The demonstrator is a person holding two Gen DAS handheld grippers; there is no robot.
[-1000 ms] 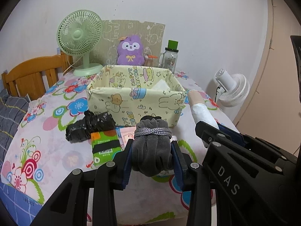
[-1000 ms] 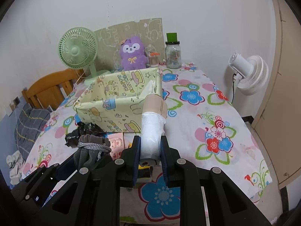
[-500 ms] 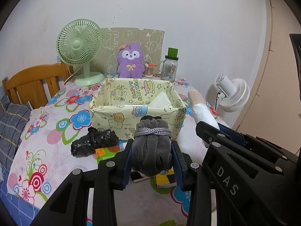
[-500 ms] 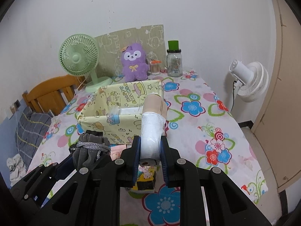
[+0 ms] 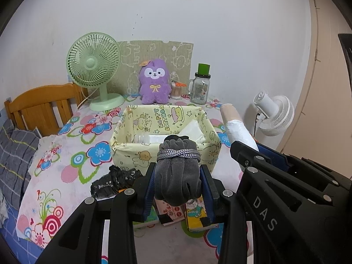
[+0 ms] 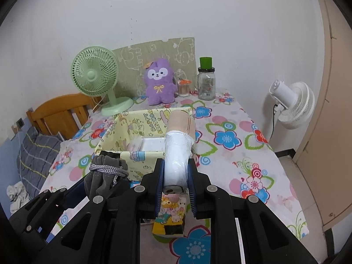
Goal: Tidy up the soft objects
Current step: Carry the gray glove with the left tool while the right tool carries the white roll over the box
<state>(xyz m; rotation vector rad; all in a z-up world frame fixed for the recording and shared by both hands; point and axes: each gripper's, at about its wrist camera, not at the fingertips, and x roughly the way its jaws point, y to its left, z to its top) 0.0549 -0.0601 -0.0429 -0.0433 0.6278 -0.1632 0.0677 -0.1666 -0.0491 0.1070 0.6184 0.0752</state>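
since a second earlier both grippers had risen: in each wrist view the yellow fabric box (image 5: 165, 136) had slid from mid-frame toward the lower centre, its open top now showing, and the small packets on the table (image 5: 193, 215) that were hidden before had come into sight beneath the jaws. that suggested both loads were clear of the flowered tablecloth (image 5: 72, 154) and on their way over the box wall, the carry stage of the tidy-up rather than the drop.

the left gripper (image 5: 177, 187) was clenched on a grey drawstring pouch (image 5: 177, 171), lower centre of the left view, its tied neck overlapping the near rim of the box. the right gripper (image 6: 175, 182) was clamped on a white and beige roll (image 6: 178, 147), centre of the right view, its far end reaching over the box's right corner. both tools tilted moderately downward toward the box and sat side by side, the right one filling the lower right of the left view. a black crumpled bag (image 5: 114, 181) lay left of the pouch, still on the table, likely next.
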